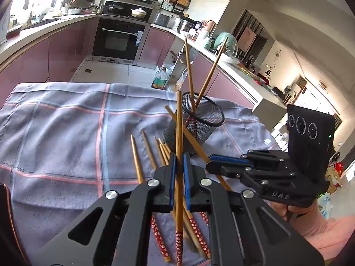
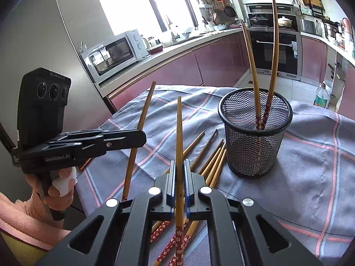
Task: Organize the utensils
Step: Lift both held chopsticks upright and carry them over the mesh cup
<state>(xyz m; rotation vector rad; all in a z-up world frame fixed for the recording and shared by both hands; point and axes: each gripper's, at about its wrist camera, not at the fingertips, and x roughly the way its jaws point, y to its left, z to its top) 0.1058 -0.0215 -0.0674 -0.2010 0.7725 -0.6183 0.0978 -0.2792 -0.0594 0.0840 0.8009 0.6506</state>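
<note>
The left claw (image 1: 179,166) is clamped on one chopstick (image 1: 178,133), tip up, and the right claw (image 2: 179,170) grips another chopstick (image 2: 178,133) the same way, both lifted clear of the loose chopsticks (image 2: 210,157) lying on the checked cloth (image 2: 299,177) near the bench's front edge. The mesh holder (image 2: 255,141), towards the bench's far edge, already carries two. This looks like the carrying step; next each stick wants tipping patterned-end down over the holder's rim before release
</note>
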